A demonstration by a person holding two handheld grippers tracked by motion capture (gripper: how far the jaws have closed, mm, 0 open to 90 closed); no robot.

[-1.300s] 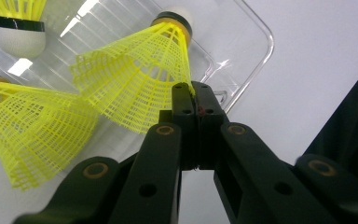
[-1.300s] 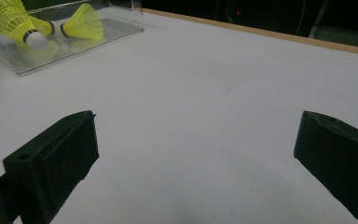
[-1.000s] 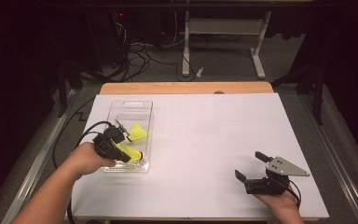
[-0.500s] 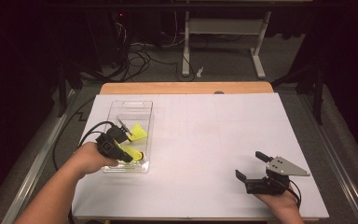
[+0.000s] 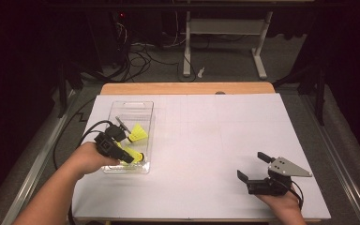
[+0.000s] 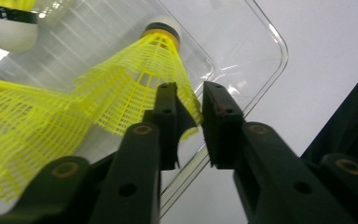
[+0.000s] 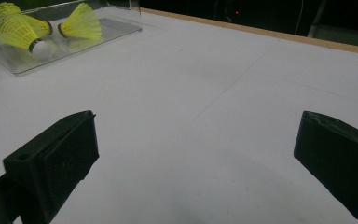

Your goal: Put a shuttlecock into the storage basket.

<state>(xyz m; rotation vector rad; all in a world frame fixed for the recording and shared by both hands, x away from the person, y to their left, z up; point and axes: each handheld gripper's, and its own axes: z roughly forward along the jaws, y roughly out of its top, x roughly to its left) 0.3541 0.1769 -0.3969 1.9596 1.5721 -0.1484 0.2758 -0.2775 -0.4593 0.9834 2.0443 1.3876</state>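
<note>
A clear plastic tray (image 5: 131,104) lies at the table's left and holds yellow shuttlecocks. My left gripper (image 5: 137,159) reaches into the tray's near end. In the left gripper view its jaws (image 6: 191,93) have just been opening. They stand a narrow gap apart, with the skirt edge of one shuttlecock (image 6: 140,79) loose between them. Another shuttlecock (image 6: 23,126) lies beside it, and one more (image 5: 139,134) sits farther back in the tray. My right gripper (image 5: 251,165) rests on the white table at the near right, open wide, with nothing between its jaws (image 7: 196,140).
White paper (image 5: 206,136) covers the table, with a wooden edge (image 5: 187,88) at the far side. The tray (image 7: 116,28) with its shuttlecocks (image 7: 81,21) sits far off in the right gripper view. A black cable (image 5: 82,136) loops by the left hand.
</note>
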